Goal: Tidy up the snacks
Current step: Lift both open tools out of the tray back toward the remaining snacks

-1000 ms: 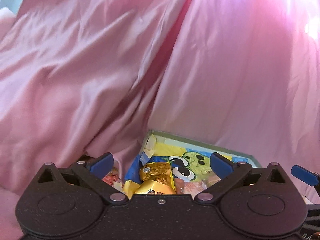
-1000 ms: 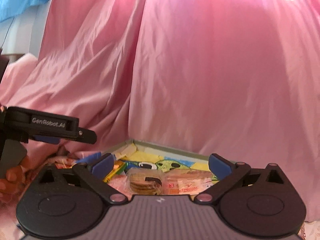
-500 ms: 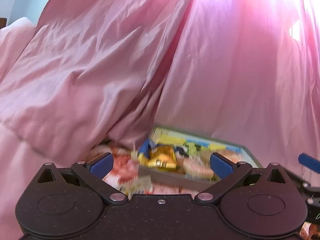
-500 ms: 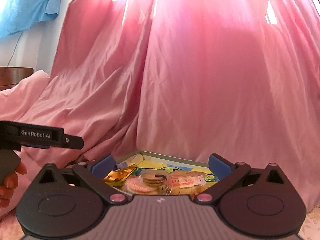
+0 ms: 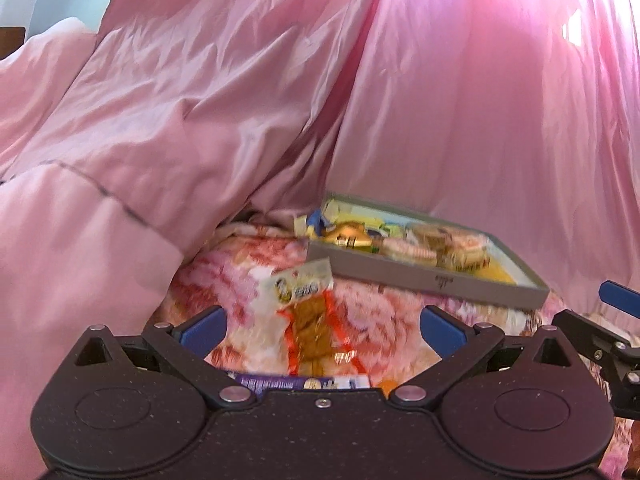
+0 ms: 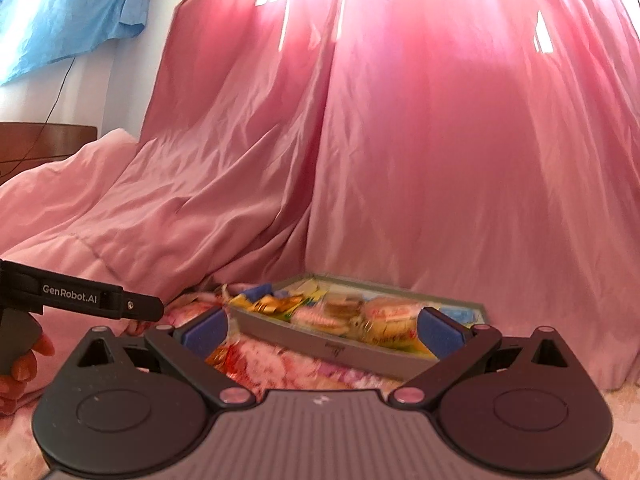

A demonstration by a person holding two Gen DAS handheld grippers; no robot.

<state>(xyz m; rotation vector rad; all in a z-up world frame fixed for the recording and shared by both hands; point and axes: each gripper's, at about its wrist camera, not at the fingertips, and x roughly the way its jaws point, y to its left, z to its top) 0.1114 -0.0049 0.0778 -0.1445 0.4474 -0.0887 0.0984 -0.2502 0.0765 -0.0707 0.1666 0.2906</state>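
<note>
A shallow grey tray [image 5: 424, 276] [image 6: 340, 346] holding several wrapped snacks lies on a floral blanket, in front of pink drapery. A gold-wrapped snack [image 5: 348, 236] sits at the tray's left end. Short of the tray, a clear biscuit packet with orange edges [image 5: 310, 320] lies loose on the blanket, and a purple packet [image 5: 296, 382] shows just behind my left gripper's body. My left gripper [image 5: 322, 326] is open above the biscuit packet, holding nothing. My right gripper [image 6: 322, 330] is open, back from the tray, with nothing between its fingers.
Pink curtain fabric [image 6: 400, 140] hangs behind the tray and a pink duvet [image 5: 80, 220] piles up at the left. A blue cloth [image 6: 68, 16] hangs on the wall and a wooden headboard [image 6: 40, 140] shows at the left. A hand [image 6: 20, 364] holds the left gripper.
Both grippers have pulled back and away from the tray, which now lies farther ahead. Loose packets on the blanket have come into the left wrist view. Both jaws stayed open.
</note>
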